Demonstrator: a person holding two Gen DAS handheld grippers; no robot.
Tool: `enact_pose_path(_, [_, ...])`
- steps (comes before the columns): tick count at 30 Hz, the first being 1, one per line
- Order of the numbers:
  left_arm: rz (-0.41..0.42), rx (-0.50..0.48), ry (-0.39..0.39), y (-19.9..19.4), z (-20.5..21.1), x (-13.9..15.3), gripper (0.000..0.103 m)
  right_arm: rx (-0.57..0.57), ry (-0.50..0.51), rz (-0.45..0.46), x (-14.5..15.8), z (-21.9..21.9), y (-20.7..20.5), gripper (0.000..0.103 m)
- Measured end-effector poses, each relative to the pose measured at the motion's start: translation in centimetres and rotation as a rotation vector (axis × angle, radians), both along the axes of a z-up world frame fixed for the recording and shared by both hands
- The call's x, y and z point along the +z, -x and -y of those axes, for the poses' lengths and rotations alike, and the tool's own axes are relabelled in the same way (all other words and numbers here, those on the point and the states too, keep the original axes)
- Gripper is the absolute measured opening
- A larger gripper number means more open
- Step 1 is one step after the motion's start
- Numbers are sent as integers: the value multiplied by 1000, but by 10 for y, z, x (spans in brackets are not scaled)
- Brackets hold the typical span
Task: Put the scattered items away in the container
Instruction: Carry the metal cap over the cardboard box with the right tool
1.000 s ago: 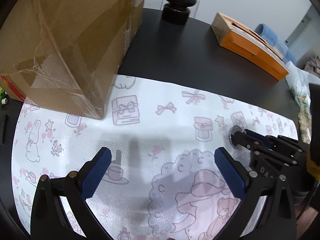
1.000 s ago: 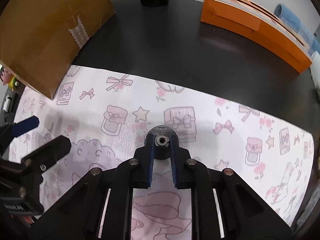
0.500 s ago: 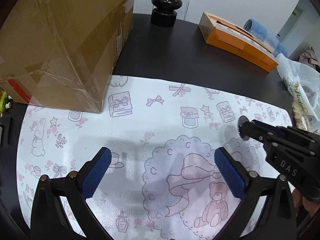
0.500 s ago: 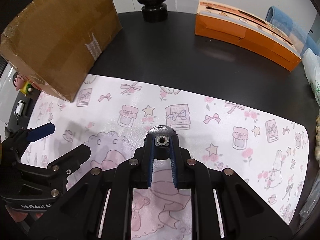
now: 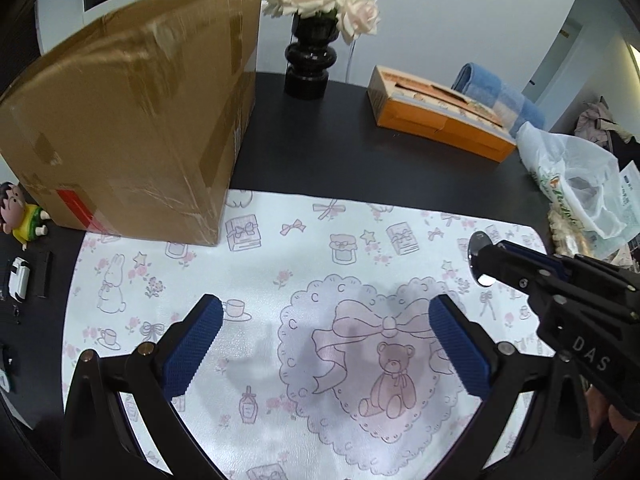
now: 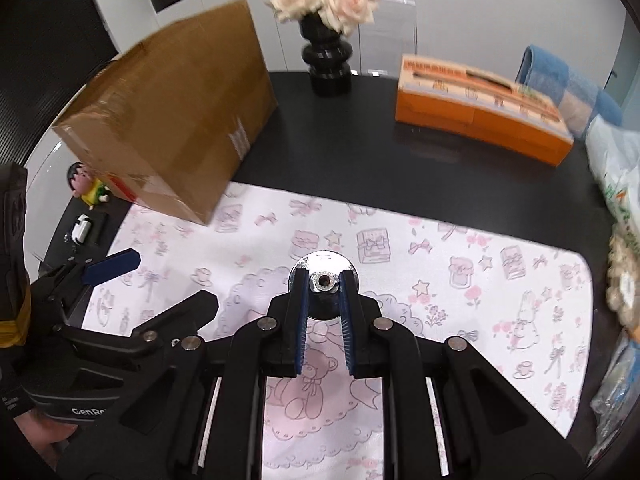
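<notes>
Black vase point(image 5: 307, 65), orange box point(image 5: 436, 114), figurine point(image 5: 22, 214)

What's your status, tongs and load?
Right tongs shut on metal disc, lifted over mat. Left tongs open, empty. Cardboard box ahead left; nothing between.

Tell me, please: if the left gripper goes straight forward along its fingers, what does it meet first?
Probably the patterned mat. The left gripper is open and empty, tilted down toward the mat, and nothing lies between its fingers. If its path runs flatter, the black vase at the table's far edge would come next; depth is unclear.
</notes>
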State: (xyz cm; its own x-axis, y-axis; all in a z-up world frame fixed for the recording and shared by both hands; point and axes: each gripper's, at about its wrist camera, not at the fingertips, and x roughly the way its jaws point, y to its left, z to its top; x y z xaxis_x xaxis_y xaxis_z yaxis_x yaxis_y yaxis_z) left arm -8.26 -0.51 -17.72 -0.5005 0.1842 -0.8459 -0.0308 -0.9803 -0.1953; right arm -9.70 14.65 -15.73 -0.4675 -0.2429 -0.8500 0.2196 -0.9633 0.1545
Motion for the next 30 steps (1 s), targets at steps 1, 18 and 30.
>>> enact_pose_path(1, [-7, -1, -1, -2, 1, 6, 103, 2, -1, -11, 8, 2, -3, 15])
enact_pose_path(18, [-132, 53, 6, -14, 55, 92, 103, 83, 6, -141, 106, 56, -1, 15])
enact_pose_path(30, [-175, 149, 9, -3, 129, 123, 103, 186, 7, -193, 143, 137, 29, 15])
